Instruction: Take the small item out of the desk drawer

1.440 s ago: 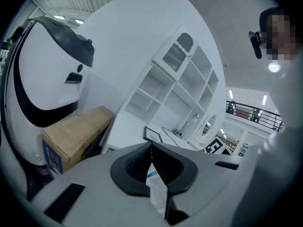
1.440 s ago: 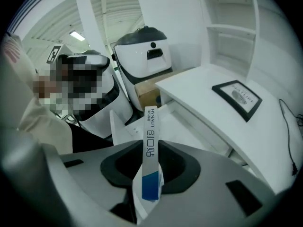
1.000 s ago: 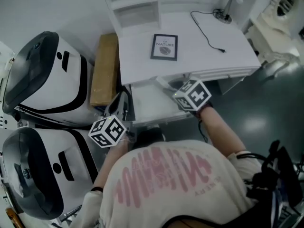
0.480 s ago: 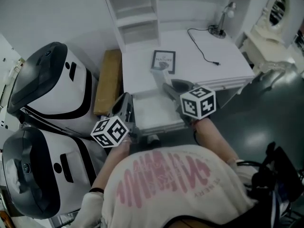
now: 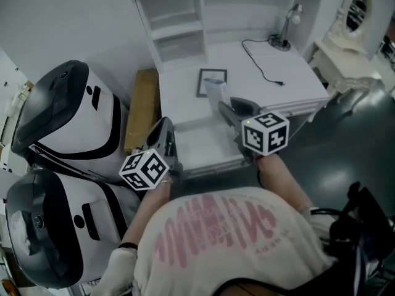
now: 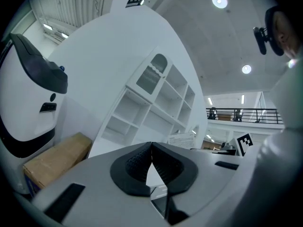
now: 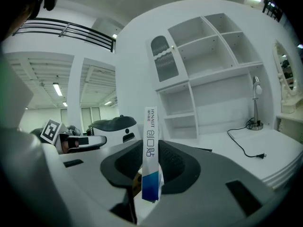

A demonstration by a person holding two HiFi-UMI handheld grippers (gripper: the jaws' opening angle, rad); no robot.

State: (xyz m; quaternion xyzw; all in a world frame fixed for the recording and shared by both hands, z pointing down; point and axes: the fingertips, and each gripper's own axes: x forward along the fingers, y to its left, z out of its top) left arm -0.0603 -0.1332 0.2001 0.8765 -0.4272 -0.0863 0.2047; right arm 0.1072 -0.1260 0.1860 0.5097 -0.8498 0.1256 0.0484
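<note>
White-blue box (image 7: 150,136) clamped in R gripper (image 7: 149,171) | step: extraction, box looks clear of drawer (image 5: 203,143) | L gripper (image 6: 151,167) pinched together, empty | nxt: prob. set on desk (image 5: 290,73)

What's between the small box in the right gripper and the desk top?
Nothing visible does. The right gripper holds the small box in its jaws, in the air by the open drawer, with bare desk top just beyond.

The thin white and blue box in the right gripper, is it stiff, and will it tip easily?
Probably stiff and light: the box stands straight above the right gripper, unbent. Tall and narrow, it would likely tip if stood upright on the desk.
</note>
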